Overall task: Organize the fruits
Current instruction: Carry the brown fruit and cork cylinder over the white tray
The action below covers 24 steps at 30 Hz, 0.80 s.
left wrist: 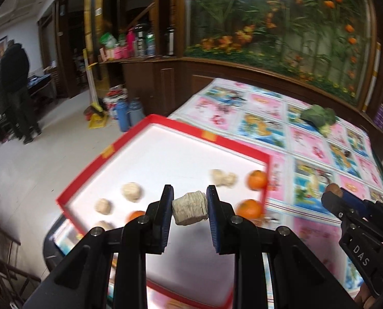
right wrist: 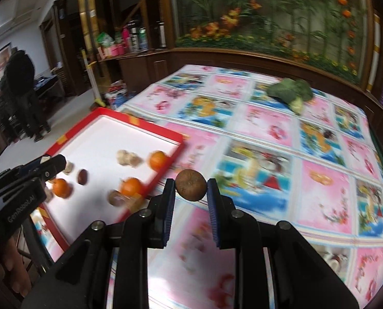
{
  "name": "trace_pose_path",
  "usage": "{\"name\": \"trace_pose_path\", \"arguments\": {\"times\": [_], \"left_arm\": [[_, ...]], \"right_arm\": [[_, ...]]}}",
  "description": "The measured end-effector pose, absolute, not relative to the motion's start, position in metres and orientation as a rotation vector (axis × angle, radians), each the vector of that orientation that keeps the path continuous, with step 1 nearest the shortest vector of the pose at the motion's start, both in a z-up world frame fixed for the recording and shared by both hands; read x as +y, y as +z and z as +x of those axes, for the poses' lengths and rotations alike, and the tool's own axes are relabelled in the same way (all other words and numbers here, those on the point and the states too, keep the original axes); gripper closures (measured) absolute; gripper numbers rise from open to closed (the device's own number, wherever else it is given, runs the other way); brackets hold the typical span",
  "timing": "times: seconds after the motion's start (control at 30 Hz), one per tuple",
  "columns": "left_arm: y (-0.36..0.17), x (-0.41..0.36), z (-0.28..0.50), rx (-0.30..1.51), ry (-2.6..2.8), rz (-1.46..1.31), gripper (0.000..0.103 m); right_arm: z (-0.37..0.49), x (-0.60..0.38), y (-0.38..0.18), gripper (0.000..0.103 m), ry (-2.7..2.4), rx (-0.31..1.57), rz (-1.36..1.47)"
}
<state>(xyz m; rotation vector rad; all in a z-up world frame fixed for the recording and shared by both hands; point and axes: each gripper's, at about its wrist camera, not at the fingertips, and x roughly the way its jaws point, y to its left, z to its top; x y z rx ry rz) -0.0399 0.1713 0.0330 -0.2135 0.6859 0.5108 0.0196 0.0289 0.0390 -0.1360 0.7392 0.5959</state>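
Note:
My left gripper (left wrist: 190, 207) is shut on a beige ridged lump (left wrist: 189, 208) and holds it above the red-rimmed white tray (left wrist: 165, 152). In the tray lie several oranges (left wrist: 257, 179) and beige lumps (left wrist: 131, 191). My right gripper (right wrist: 191, 189) is shut on a round brown fruit (right wrist: 191, 185), held above the patterned tablecloth just right of the tray (right wrist: 119, 135). The right gripper also shows in the left wrist view (left wrist: 333, 195), and the left gripper shows in the right wrist view (right wrist: 50, 164). A dark brown fruit (right wrist: 83, 176) lies in the tray too.
A broccoli head (right wrist: 290, 91) lies on the pink and blue tablecloth (right wrist: 268, 128) at the far side. A wooden cabinet with a flower mural stands behind the table. A person in black (left wrist: 14, 87) stands at the far left. Bottles (left wrist: 125, 114) stand on the floor.

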Motion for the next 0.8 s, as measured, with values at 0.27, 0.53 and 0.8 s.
{"name": "trace_pose_path", "arguments": {"times": [0.27, 0.53, 0.8], "left_arm": [[0.021, 0.219, -0.044, 0.720, 0.603, -0.263, 0.078], [0.007, 0.246, -0.042, 0.761, 0.630, -0.304, 0.078], [0.002, 0.260, -0.037, 0.778, 0.650, -0.319, 0.078]], "right_arm": [[0.030, 0.101, 0.038, 0.076, 0.706, 0.763, -0.188], [0.043, 0.149, 0.024, 0.076, 0.746, 0.803, -0.240], [0.061, 0.170, 0.015, 0.076, 0.744, 0.831, -0.261]]}}
